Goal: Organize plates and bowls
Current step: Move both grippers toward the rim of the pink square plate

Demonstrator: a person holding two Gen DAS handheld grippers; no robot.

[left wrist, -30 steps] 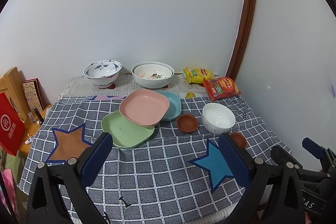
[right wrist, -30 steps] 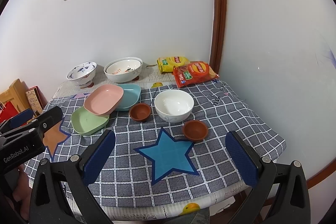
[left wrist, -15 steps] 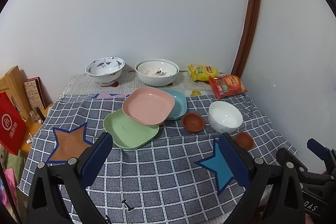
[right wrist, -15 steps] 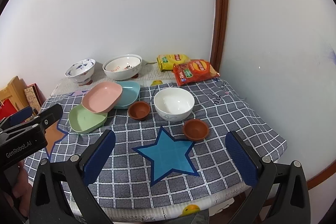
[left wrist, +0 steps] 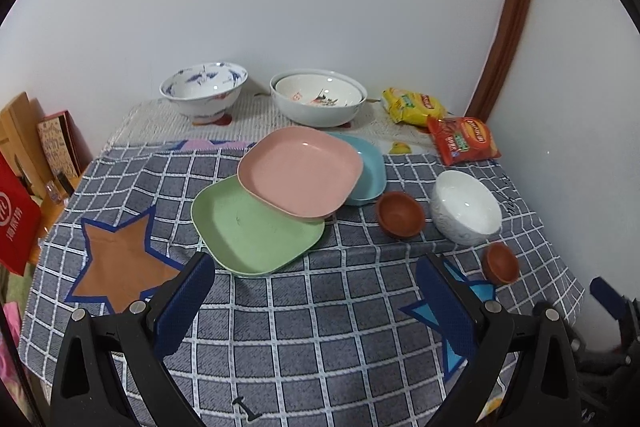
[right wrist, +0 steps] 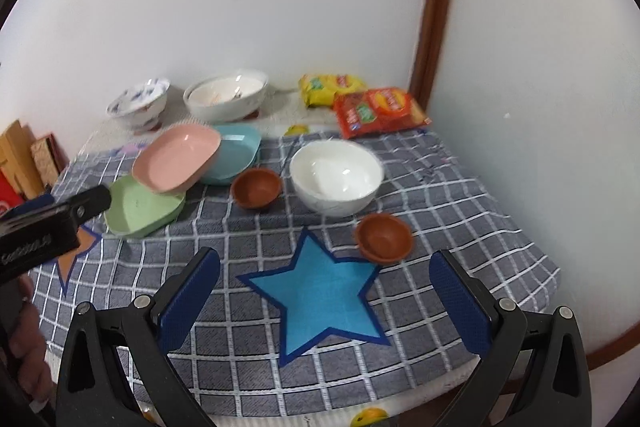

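Observation:
A pink plate (left wrist: 300, 171) leans across a green plate (left wrist: 252, 231) and a blue plate (left wrist: 370, 167) mid-table. A white bowl (left wrist: 466, 205) stands to their right between two small brown bowls (left wrist: 400, 215) (left wrist: 500, 263). At the back stand a blue-patterned bowl (left wrist: 204, 91) and a large white bowl (left wrist: 318, 101). My left gripper (left wrist: 316, 291) is open and empty, just in front of the green plate. My right gripper (right wrist: 324, 295) is open and empty above the blue star, short of the near brown bowl (right wrist: 384, 237) and white bowl (right wrist: 336, 177).
A checked cloth (left wrist: 320, 327) with star patches covers the table. Yellow (left wrist: 412, 101) and red (left wrist: 462, 139) snack bags lie at the back right corner by the wall. Books and a red box (left wrist: 16, 219) stand off the left edge. The left gripper shows in the right wrist view (right wrist: 52, 223).
Both grippers have moved forward and lower toward the table; the dishes look larger. Nothing on the table has moved.

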